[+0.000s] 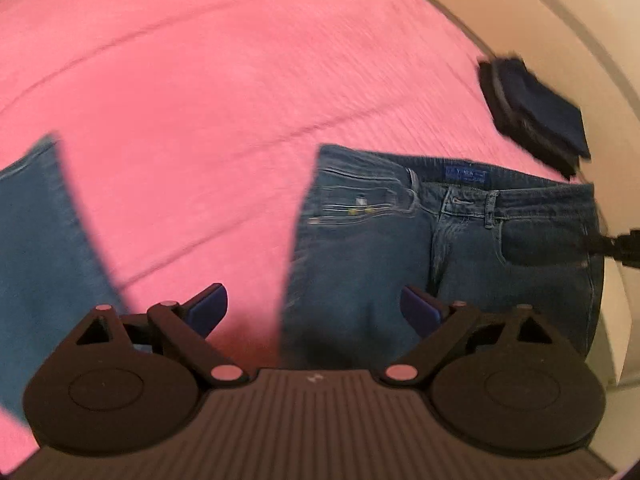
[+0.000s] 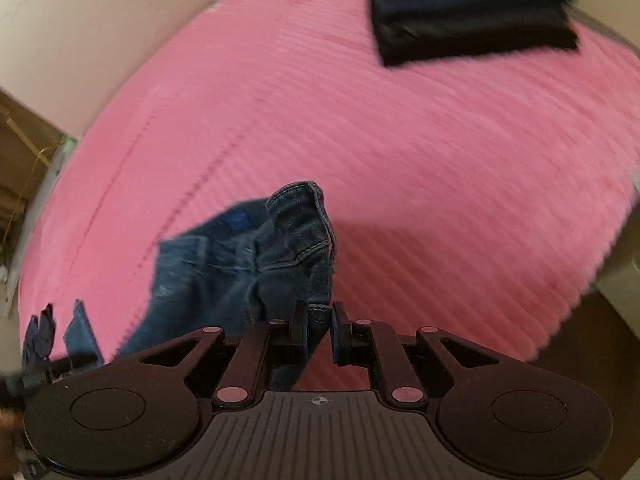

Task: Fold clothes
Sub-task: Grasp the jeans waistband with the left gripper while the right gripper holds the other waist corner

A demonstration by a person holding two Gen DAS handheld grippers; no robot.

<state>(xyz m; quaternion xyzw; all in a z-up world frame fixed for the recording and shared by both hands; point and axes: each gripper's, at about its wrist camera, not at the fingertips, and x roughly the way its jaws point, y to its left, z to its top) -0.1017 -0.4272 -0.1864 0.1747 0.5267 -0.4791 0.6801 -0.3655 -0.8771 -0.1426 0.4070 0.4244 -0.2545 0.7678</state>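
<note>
Blue jeans [image 1: 448, 240] lie on a pink ribbed bedspread [image 1: 224, 92], waistband toward the far side, front up. A leg end [image 1: 36, 248] lies at the left. My left gripper [image 1: 314, 308] is open and empty, hovering above the jeans' left hip edge. My right gripper [image 2: 319, 324] is shut on the jeans' waistband corner [image 2: 296, 236] and lifts it off the bedspread [image 2: 420, 152]. The right gripper also shows at the right edge of the left wrist view [image 1: 624, 246].
A stack of folded dark clothes [image 1: 536, 116] sits at the far right of the bed, also in the right wrist view [image 2: 472, 8]. A cream wall runs behind the bed. Brown furniture [image 2: 24, 160] stands to the left.
</note>
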